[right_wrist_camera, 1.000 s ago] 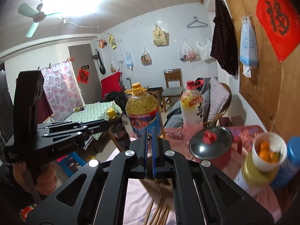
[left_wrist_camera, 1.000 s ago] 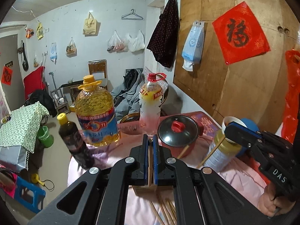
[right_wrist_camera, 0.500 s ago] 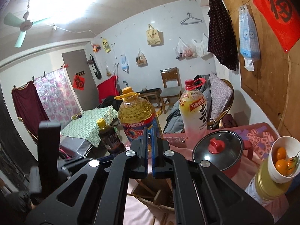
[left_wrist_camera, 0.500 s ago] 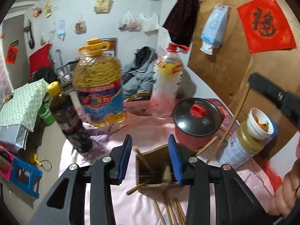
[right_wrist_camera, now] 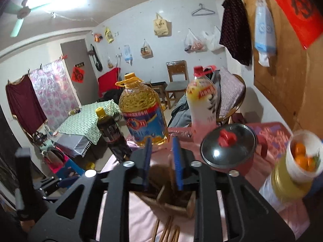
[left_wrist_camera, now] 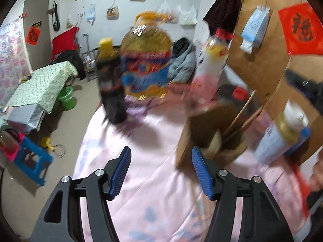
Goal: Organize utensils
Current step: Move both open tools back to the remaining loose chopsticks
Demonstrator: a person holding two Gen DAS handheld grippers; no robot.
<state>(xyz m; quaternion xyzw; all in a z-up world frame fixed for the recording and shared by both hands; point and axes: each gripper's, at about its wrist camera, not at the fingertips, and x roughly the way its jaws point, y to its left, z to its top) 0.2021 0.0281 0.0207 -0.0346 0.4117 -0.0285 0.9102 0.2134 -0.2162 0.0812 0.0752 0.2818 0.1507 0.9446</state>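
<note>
Seen only from the left wrist: two chopsticks (left_wrist_camera: 241, 117) leaning out of the wooden utensil box (left_wrist_camera: 186, 141), plus bare pink tablecloth (left_wrist_camera: 153, 141) ahead of the left gripper (left_wrist_camera: 161, 170). Seen only from the right wrist: loose chopsticks (right_wrist_camera: 167, 230) flat on the cloth just in front of the box (right_wrist_camera: 177, 199), a lidded red pot (right_wrist_camera: 228, 147) and a cup of oranges (right_wrist_camera: 304, 157).

Open cloth left of the box; oil jug (right_wrist_camera: 142, 113), dark bottle (right_wrist_camera: 112, 131) and pot crowd its far side.

Left jaws wide apart, nothing between, just been opening; box shifted right of them since a moment ago. Right gripper (right_wrist_camera: 161, 161) above the box, jaws narrowly parted, just been opening, gripping nothing.
</note>
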